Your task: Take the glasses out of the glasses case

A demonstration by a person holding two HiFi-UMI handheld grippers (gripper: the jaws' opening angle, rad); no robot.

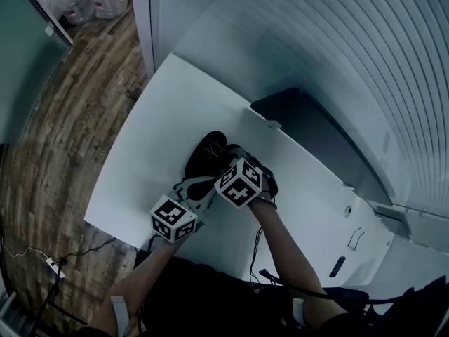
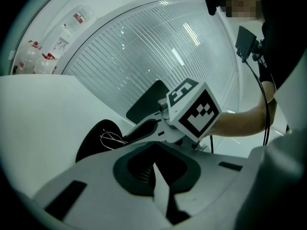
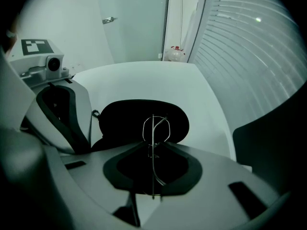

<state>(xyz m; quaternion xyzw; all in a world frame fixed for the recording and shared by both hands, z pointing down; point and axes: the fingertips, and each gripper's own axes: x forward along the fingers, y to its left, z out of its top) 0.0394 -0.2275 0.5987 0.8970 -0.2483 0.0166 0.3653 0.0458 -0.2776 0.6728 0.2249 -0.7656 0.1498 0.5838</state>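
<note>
Dim, cool light (fisheye edges, perhaps underexposed).

White table (image 1: 144, 163) — open black glasses case (image 1: 205, 152) lying flat on top.

thin bare metal wire of the glasses (image 3: 153, 128) glinting, glasses case (image 3: 120, 116) showing matt black, right gripper (image 3: 152, 176) wearing smooth matt grey plastic, table (image 1: 151, 128) lying smooth and white, floor (image 1: 63, 118) showing grained wood planks, ribbed wall panel (image 1: 337, 41) shining faintly
</note>
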